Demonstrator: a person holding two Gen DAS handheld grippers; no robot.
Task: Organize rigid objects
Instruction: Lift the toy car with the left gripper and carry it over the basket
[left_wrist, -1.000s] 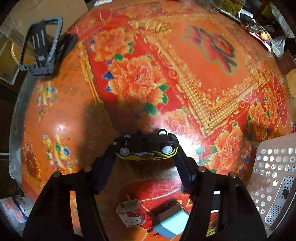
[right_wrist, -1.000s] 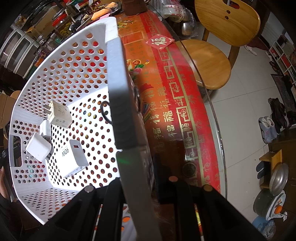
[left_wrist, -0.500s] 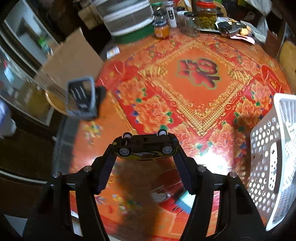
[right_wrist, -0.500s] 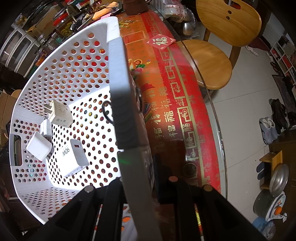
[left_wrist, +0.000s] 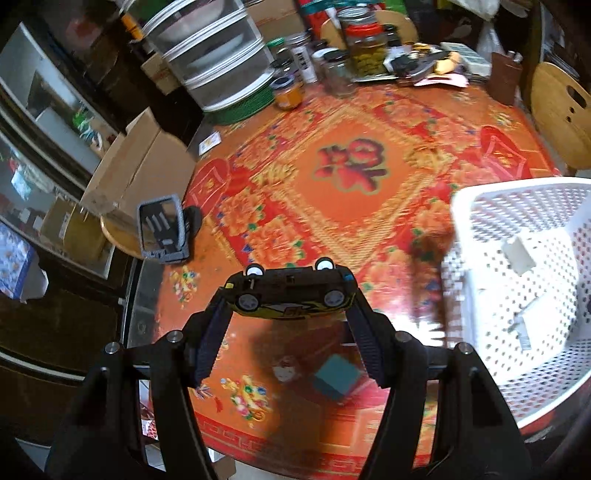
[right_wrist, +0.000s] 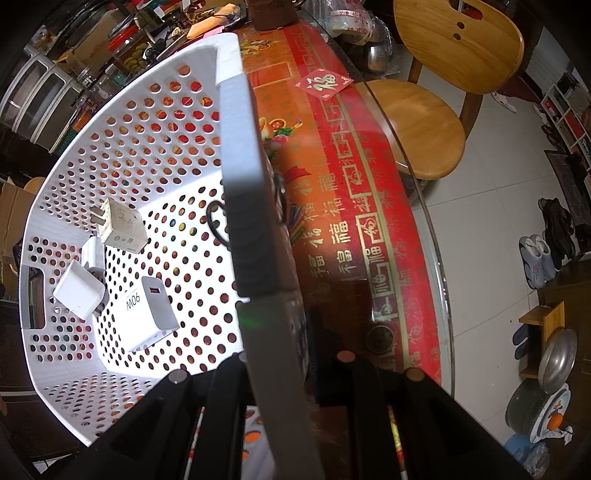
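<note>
A: Left of the white perforated basket (left_wrist: 524, 280), what does the left gripper (left_wrist: 288, 302) hold?

B: A toy car (left_wrist: 290, 295), black with yellow flanks, clamped end to end between the two fingers, wheels turned toward the camera. It hangs clear above the red floral tablecloth (left_wrist: 347, 177). Its long axis runs straight across the jaw gap, bumper to bumper against the pads.

A: And how does the basket lie from that car?

B: Off to the car's right and lower, its open mouth facing up. By my reading, the coming move is a sideways carry toward the basket, then a release over the rim.

A: What remains on the cloth outside the basket?

B: Left of it, a grey phone stand (left_wrist: 162, 232) near the table edge; closer in, below the car, a teal block (left_wrist: 336, 376) beside a small white plug, both blurred.

A: Inside the basket?

B: Several white chargers, one marked 90W (right_wrist: 151, 317).

A: The right gripper (right_wrist: 273, 369)?

B: Pinched tight on the basket's near wall (right_wrist: 255, 229), holding it steady. The left hand is the one carrying.
</note>
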